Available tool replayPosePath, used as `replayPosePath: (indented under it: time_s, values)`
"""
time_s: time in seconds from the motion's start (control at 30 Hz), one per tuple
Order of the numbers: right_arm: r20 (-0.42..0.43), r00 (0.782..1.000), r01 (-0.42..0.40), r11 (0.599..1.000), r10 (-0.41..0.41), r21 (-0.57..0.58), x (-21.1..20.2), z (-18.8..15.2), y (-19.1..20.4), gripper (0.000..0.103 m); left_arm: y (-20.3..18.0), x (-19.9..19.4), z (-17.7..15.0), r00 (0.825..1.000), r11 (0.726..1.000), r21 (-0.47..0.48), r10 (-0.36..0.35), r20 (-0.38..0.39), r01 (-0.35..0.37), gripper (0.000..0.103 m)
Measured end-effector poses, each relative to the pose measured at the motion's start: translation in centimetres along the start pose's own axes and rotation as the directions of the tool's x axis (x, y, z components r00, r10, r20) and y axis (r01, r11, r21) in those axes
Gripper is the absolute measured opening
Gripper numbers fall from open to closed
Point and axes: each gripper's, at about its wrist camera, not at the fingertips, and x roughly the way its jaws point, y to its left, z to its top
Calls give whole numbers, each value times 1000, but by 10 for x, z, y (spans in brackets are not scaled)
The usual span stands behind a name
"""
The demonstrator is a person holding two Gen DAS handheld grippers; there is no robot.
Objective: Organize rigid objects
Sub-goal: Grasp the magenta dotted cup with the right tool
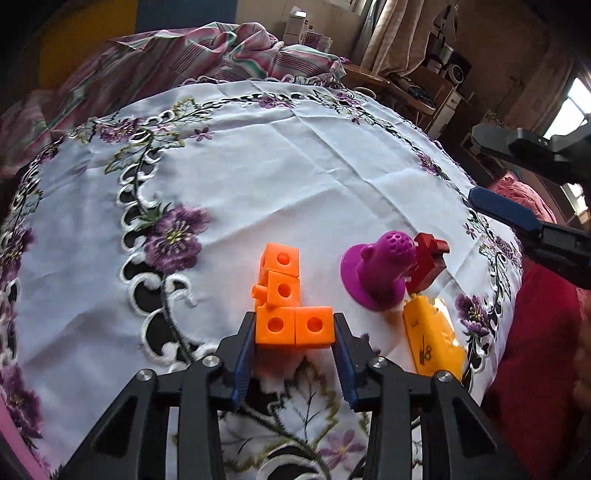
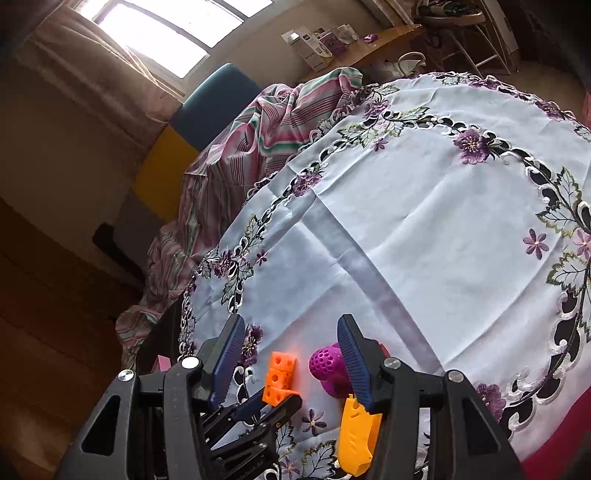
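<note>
The left gripper (image 1: 295, 334) clamps the orange block cluster (image 1: 286, 304) on the embroidered tablecloth (image 1: 295, 166); the right gripper (image 2: 291, 354) hangs parted, empty (curtained window (image 2: 155, 33) beyond).

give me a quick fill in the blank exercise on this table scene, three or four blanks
1. The linked cubes between the left gripper's fingers are ____ in colour.
2. The perforated purple piece lies on the embroidered ____.
3. The dark red block touches the ____ piece.
4. The right gripper holds ____.

Missing words: orange; tablecloth; purple; nothing
</note>
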Motion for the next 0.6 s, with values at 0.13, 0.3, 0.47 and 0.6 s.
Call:
replayPosePath:
  time_s: [0.13,0.3,0.47,0.6]
  values:
    - [-34,999,24,999,-25,-25,5,-1,4,53,11,-21,-24,999,999,-23,36,10,-36,39]
    - [-75,995,65,993,-73,-96,13,-3,16,53,17,-45,-53,996,997,-22,81,37,-80,39]
    - [-173,968,136,958,-182,-252,39,-9,39,53,26,-57,-73,994,995,-33,100,36,-98,39]
    - [-226,913,217,873,-341,-437,70,-16,61,53,31,-62,-81,994,994,-44,98,46,-96,39]
